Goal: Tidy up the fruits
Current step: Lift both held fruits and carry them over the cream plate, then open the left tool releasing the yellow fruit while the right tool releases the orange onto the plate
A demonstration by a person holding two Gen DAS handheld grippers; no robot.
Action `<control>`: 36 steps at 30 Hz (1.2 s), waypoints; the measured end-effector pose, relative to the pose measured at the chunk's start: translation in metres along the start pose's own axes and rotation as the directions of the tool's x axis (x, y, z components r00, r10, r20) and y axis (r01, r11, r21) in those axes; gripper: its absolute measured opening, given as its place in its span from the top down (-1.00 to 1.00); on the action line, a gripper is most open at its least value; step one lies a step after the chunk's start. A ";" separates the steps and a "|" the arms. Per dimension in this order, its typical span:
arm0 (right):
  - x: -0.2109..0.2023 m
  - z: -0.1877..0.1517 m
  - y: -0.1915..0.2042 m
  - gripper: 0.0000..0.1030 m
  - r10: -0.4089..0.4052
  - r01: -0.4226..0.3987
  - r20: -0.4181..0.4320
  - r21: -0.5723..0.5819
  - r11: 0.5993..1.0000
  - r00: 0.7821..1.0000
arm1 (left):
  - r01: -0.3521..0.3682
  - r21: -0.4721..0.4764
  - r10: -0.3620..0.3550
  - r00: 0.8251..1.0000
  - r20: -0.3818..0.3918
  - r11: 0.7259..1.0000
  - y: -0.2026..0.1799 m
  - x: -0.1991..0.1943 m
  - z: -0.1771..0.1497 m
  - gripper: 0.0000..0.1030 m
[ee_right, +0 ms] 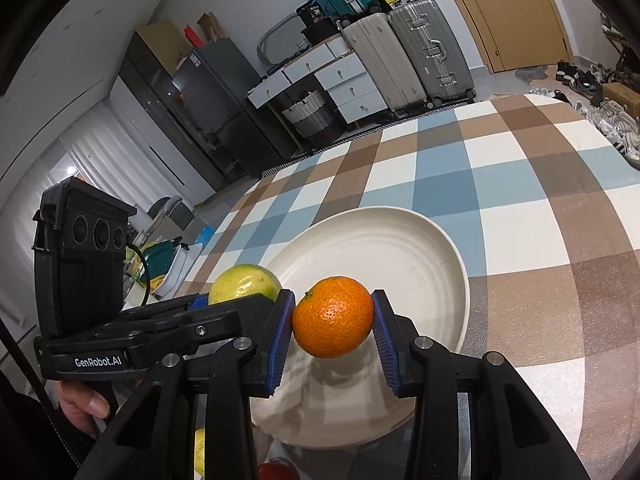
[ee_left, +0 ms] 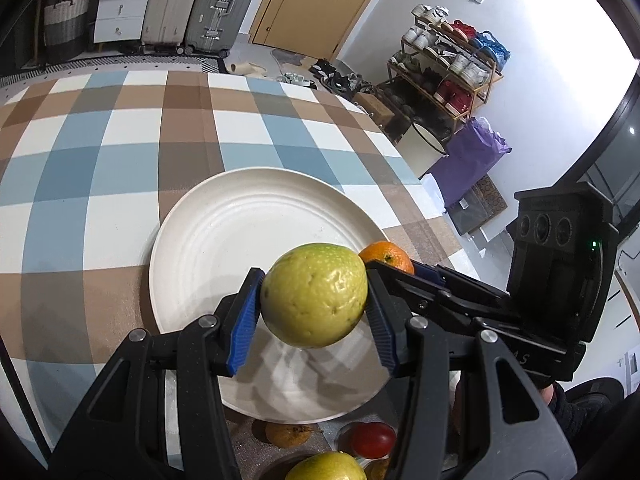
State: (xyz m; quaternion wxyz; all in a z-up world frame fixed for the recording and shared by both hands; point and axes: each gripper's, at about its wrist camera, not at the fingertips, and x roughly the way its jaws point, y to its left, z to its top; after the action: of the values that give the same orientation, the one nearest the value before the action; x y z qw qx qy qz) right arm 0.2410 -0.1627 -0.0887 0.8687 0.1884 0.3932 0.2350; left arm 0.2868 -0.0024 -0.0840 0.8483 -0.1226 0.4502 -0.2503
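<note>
My left gripper point(ee_left: 314, 296) is shut on a yellow-green pear point(ee_left: 314, 294) and holds it above the near part of a white plate point(ee_left: 224, 248). My right gripper point(ee_right: 333, 320) is shut on an orange point(ee_right: 333, 316) and holds it above the same white plate point(ee_right: 400, 252), just right of the left gripper. The orange point(ee_left: 386, 256) peeks out behind the pear in the left wrist view. The pear point(ee_right: 244, 282) shows behind the left gripper's body in the right wrist view. The plate holds no fruit.
The plate lies on a checked tablecloth point(ee_left: 120, 152). Near the front edge, below the plate, lie a brown fruit point(ee_left: 288, 434), a red fruit point(ee_left: 372, 438) and another yellow-green pear point(ee_left: 326, 466). Suitcases, drawers and a shoe rack point(ee_left: 448, 64) stand beyond the table.
</note>
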 end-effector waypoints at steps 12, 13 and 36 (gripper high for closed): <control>-0.019 0.002 0.006 -0.23 -0.047 0.047 0.074 -0.001 0.999 0.996 | -0.033 0.017 0.032 0.998 0.049 0.999 -0.008 -0.022 0.000 0.07; -0.023 0.002 0.007 -0.23 -0.043 0.044 0.085 -0.002 0.999 0.995 | -0.032 0.017 0.031 0.998 0.055 0.999 -0.009 -0.027 0.000 0.07; -0.110 -0.032 0.055 -0.49 -0.058 0.082 0.255 -0.083 0.993 0.965 | -0.158 0.037 0.148 0.970 0.195 0.987 -0.047 -0.132 -0.070 -0.33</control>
State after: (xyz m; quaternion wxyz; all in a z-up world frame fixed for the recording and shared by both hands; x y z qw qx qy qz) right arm 0.1379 -0.1744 -0.0153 0.9273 0.1622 0.2744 0.1964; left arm 0.1527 0.0300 -0.0105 0.9073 -0.0888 0.3679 -0.1829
